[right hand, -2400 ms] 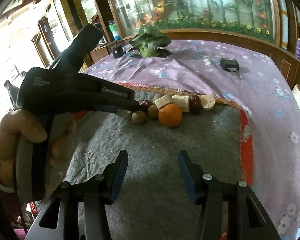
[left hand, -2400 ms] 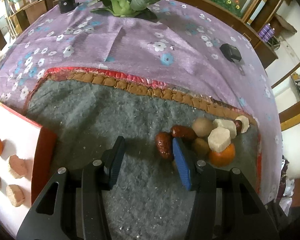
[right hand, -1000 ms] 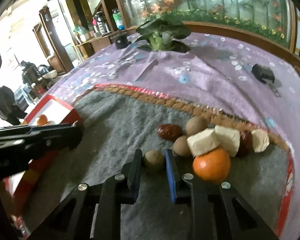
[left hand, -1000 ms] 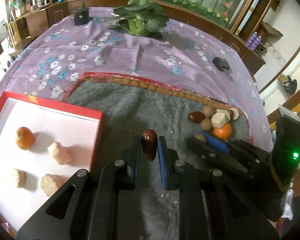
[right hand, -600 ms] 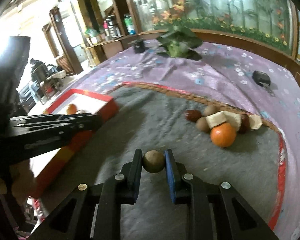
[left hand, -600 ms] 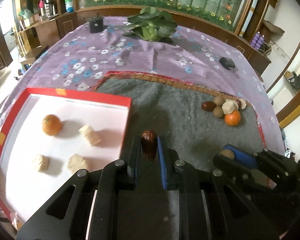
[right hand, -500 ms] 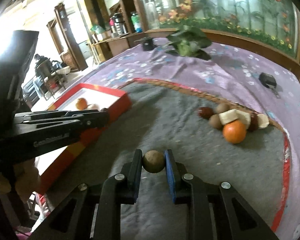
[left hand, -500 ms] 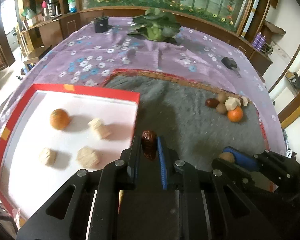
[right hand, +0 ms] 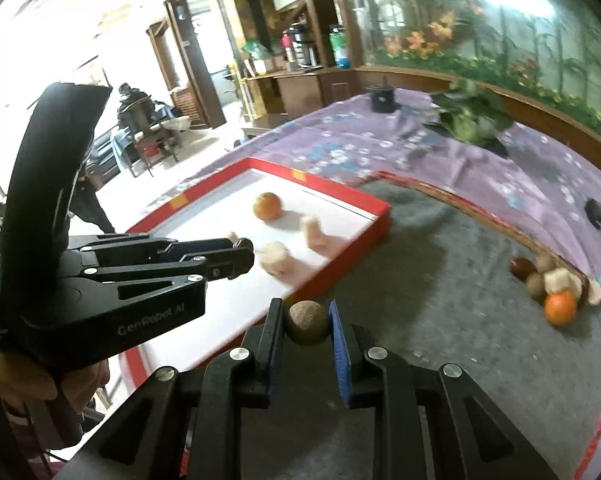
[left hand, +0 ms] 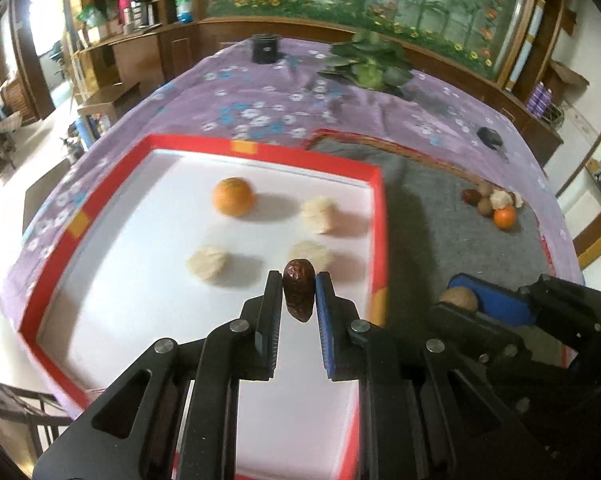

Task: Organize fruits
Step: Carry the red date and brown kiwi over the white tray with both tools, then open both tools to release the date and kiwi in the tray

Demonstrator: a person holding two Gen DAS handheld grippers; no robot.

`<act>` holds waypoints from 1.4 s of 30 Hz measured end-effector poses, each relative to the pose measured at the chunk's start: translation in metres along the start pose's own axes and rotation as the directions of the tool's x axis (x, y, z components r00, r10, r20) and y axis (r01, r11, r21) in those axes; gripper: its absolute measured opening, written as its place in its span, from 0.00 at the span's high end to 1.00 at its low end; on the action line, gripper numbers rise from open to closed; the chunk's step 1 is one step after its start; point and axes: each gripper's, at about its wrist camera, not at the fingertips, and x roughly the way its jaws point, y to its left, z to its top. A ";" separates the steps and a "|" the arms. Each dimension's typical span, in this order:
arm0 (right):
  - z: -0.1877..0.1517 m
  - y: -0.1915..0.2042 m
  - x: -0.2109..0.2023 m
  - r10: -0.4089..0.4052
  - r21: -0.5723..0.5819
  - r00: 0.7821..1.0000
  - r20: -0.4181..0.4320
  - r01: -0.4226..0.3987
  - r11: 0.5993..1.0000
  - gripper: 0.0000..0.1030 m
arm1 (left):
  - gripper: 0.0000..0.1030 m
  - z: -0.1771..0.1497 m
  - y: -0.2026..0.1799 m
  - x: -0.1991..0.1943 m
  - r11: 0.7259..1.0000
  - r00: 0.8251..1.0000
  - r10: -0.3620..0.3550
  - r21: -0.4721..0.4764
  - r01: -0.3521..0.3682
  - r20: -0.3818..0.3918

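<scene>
My left gripper point(left hand: 298, 286) is shut on a dark red date point(left hand: 297, 294) and holds it above the white floor of the red-rimmed tray point(left hand: 260, 149). An orange point(left hand: 233, 195) and three pale fruit chunks point(left hand: 208, 263) lie in the tray. My right gripper point(right hand: 305, 312) is shut on a round brown fruit point(right hand: 306, 322) over the grey mat, just right of the tray's red wall point(right hand: 352, 258). The right gripper point(left hand: 466, 296) also shows in the left wrist view. A pile of remaining fruit point(left hand: 494, 204) sits at the mat's far right.
The grey felt mat point(left hand: 440, 224) lies on a purple flowered tablecloth point(left hand: 260, 96). A leafy plant point(left hand: 370, 66), a black cup point(left hand: 265, 48) and a small black object point(left hand: 488, 136) stand farther back. The table edge drops off left of the tray.
Both grippers have moved left with their fruit. The left gripper now hangs over the tray instead of the mat; the right gripper has come up beside the tray.
</scene>
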 end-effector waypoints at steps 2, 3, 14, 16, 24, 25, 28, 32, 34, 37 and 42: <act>0.004 0.007 0.006 0.018 -0.011 1.000 -0.005 -0.018 1.000 0.79 | 0.85 -0.003 0.013 -0.003 1.000 1.000 0.017 -0.017 -0.017 0.002; 0.006 0.011 0.009 0.022 -0.020 1.000 -0.010 -0.022 1.000 0.79 | 0.85 -0.005 0.019 -0.003 0.999 1.000 0.022 -0.028 -0.022 -0.001; 0.020 0.039 0.050 0.047 -0.083 0.996 -0.074 -0.053 0.995 0.79 | 0.85 -0.016 0.049 0.008 0.996 0.999 0.043 -0.079 -0.046 -0.029; 0.021 0.039 0.055 0.049 -0.080 0.996 -0.080 -0.055 0.995 0.79 | 0.85 -0.016 0.050 0.008 0.996 0.998 0.048 -0.076 -0.050 -0.026; 0.019 0.038 0.068 0.052 -0.078 0.993 -0.107 -0.060 0.995 0.79 | 0.85 -0.018 0.053 0.014 0.996 0.998 0.039 -0.082 -0.042 -0.039; 0.019 0.039 0.070 0.052 -0.079 0.992 -0.111 -0.061 0.995 0.79 | 0.85 -0.019 0.054 0.014 0.996 0.999 0.034 -0.085 -0.037 -0.042; 0.018 0.042 0.074 0.046 -0.091 0.992 -0.118 -0.057 0.994 0.79 | 0.85 -0.019 0.057 0.017 0.996 0.999 0.021 -0.090 -0.026 -0.049; 0.017 0.042 0.079 0.036 -0.095 0.993 -0.113 -0.047 0.994 0.79 | 0.85 -0.018 0.058 0.018 0.995 0.998 0.020 -0.091 -0.025 -0.054; 0.017 0.041 0.080 0.041 -0.080 0.994 -0.104 -0.049 0.996 0.79 | 0.84 -0.018 0.057 0.018 0.995 0.998 0.022 -0.097 -0.027 -0.053; 0.016 0.042 0.079 0.041 -0.083 0.994 -0.102 -0.049 0.995 0.78 | 0.84 -0.019 0.059 0.020 0.993 0.998 0.009 -0.119 -0.016 -0.064; 0.016 0.040 0.070 0.044 -0.075 0.994 -0.101 -0.051 0.996 0.68 | 0.76 -0.018 0.062 0.019 0.990 0.998 0.023 -0.138 -0.032 -0.066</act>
